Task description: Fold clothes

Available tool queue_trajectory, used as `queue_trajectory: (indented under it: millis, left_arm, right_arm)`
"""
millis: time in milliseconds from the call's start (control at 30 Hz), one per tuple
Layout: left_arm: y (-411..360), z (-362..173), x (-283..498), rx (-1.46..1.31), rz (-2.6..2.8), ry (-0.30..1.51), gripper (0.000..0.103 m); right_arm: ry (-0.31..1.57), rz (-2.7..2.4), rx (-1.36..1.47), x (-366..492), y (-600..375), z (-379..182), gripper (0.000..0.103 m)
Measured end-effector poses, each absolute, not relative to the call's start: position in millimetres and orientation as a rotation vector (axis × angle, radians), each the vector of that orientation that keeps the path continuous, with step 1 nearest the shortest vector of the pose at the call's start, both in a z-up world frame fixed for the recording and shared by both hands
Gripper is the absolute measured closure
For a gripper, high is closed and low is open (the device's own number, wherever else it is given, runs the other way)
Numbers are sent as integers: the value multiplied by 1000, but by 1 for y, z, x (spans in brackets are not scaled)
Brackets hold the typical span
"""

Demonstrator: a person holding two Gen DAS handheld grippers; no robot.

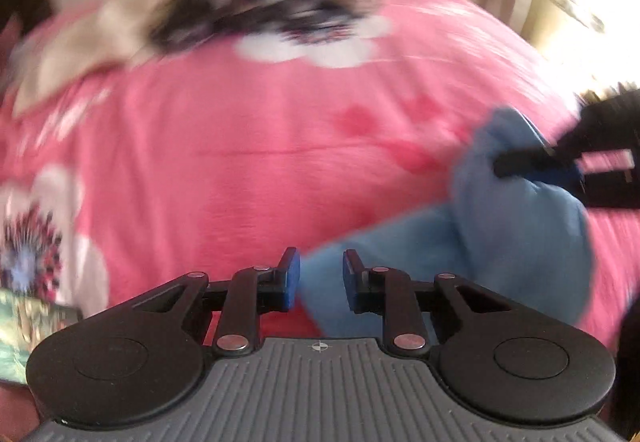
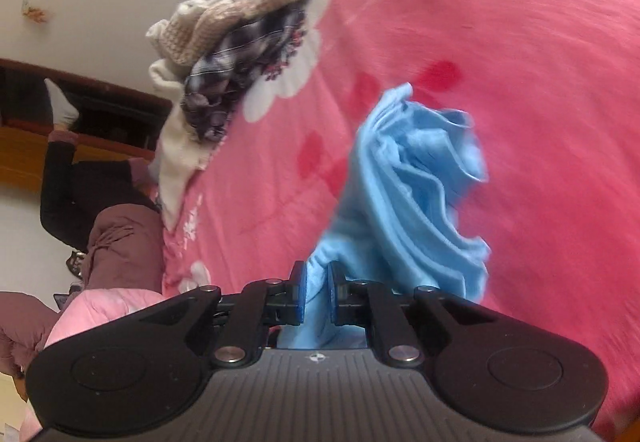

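Light-blue garment (image 2: pixel 416 178) bunched on pink bedsheet (image 2: pixel 520 62), unfolded. Pinched by right gripper (image 2: pixel 316 292); straddled loosely, ungripped, by narrowed left gripper (image 1: pixel 321 278). Heaped unfolded clothes pile (image 2: pixel 240 30) at eleven o'clock. Barely begun.

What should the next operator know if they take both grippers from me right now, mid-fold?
Right gripper: shut on a bunched edge of the blue garment.
Left gripper: open, with blue cloth lying between its fingers, no grip yet.
The blue garment is crumpled on the pink bedspread, not spread flat.
A pile of other clothes (beige knit, dark plaid) waits at the far side of the bed.
Done: garment picked out, one grip made.
Left: close the left gripper on the cloth, spread it, fold it, then work through the pile.
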State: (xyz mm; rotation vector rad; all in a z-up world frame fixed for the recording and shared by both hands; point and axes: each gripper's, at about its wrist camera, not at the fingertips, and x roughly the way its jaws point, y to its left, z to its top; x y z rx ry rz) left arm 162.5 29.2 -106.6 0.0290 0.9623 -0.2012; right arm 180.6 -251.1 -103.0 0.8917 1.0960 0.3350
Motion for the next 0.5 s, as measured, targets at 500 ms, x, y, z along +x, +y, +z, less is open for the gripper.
queue_trajectory:
  millis: [500]
  left_arm:
    - [55,-89,166,-317,-321,1009,57]
  right_arm:
    - [989,340,753,212,-240,-107,87]
